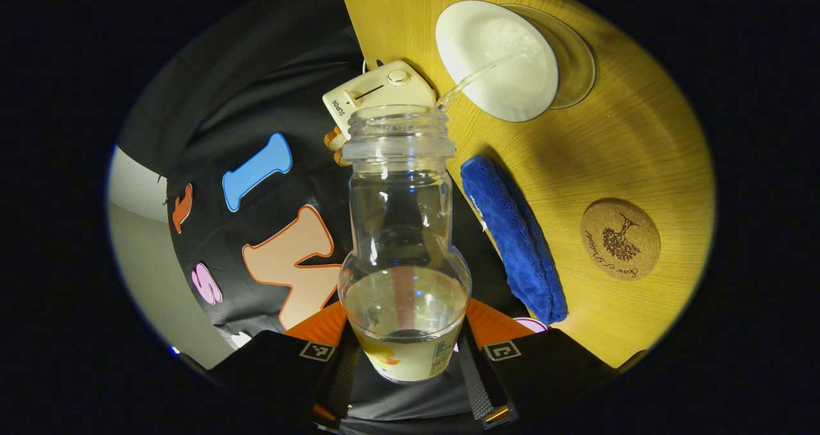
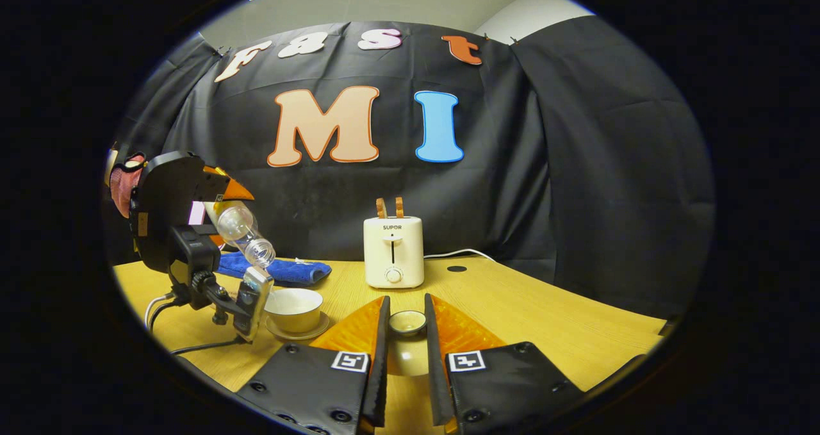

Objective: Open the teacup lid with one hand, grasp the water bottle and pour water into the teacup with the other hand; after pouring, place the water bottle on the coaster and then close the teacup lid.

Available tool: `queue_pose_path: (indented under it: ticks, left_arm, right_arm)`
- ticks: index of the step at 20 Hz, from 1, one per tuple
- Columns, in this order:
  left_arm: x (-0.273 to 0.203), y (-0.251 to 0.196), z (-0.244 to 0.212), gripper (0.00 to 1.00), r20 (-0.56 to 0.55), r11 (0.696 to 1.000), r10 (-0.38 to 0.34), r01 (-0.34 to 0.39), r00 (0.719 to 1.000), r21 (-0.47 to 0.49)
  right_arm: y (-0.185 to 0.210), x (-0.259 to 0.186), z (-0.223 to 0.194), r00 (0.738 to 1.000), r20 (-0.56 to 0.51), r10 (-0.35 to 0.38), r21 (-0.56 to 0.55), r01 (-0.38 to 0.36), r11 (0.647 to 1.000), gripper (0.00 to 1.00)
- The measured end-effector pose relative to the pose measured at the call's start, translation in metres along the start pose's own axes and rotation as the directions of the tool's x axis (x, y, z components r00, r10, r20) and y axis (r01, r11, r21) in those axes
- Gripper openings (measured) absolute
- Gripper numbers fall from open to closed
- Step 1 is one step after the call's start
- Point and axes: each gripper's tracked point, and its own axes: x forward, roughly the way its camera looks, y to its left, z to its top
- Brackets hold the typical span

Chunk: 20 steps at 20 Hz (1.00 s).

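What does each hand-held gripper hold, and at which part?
Left hand-held gripper: water bottle, at its base. Right hand-held gripper: teacup lid, at its edges.

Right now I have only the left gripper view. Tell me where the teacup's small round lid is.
Observer: The small round ceramic lid is clamped between the right gripper's fingers, in front of the cream toaster.
Operator: Now check the pour height.
Observer: The clear plastic bottle tilts mouth-down, with its mouth above the white teacup and apart from the rim.
Operator: Report anything crowding the cup.
Observer: A dark device mounted under the left gripper hangs right beside the teacup. I cannot tell whether it touches.
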Motion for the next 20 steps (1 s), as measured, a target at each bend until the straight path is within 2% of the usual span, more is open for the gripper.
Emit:
queue_pose_path:
  ticks: [4,6,7,8,10,12,14,15,17,20]
  left_arm:
    - [-0.001,0.004,0.0,0.68,0.004,1.0,0.021,-0.021,1.0,0.023]
    - [0.0,-0.008,0.001,0.69,0.005,0.996,-0.033,0.034,0.999,-0.087]
    - [0.0,-0.019,0.003,0.69,0.016,0.979,-0.084,0.085,0.996,-0.183]
    - [-0.001,-0.028,0.008,0.68,0.037,0.95,-0.124,0.129,0.992,-0.283]
    - [-0.005,-0.038,0.023,0.68,0.096,0.869,-0.162,0.188,0.982,-0.458]
    - [-0.008,-0.048,0.034,0.65,0.147,0.746,-0.181,0.233,0.972,-0.623]
    - [-0.014,-0.049,0.035,0.68,0.181,0.604,-0.163,0.243,0.97,-0.759]
    - [-0.014,-0.045,0.036,0.68,0.192,0.523,-0.139,0.236,0.972,-0.819]
    - [-0.013,-0.042,0.042,0.68,0.226,0.326,-0.1,0.246,0.969,-0.913]
    - [-0.015,-0.036,0.038,0.68,0.231,0.012,-0.034,0.232,0.972,-0.973]
  right_arm:
    - [0.0,0.0,0.0,1.0,0.0,0.0,0.0,0.0,1.0,0.31]
    - [0.0,0.001,0.0,1.0,0.0,0.0,0.0,0.0,1.0,0.31]
    - [0.0,0.0,-0.001,1.0,-0.001,0.0,0.0,0.0,1.0,0.29]
    - [0.0,0.0,0.0,1.0,-0.001,0.0,0.0,0.0,1.0,0.31]
    - [0.0,0.0,0.0,1.0,-0.001,0.0,0.0,0.0,1.0,0.31]
    - [0.0,-0.001,0.0,1.0,0.001,0.0,0.0,0.0,1.0,0.29]
    - [0.0,0.0,0.0,1.0,-0.001,0.0,0.0,0.0,1.0,0.31]
    - [0.0,0.0,-0.001,1.0,-0.001,0.0,0.0,0.0,1.0,0.31]
    - [0.0,0.0,0.0,1.0,-0.001,0.0,0.0,0.0,1.0,0.29]
    - [0.0,-0.001,0.0,1.0,-0.002,0.0,-0.001,0.0,1.0,0.31]
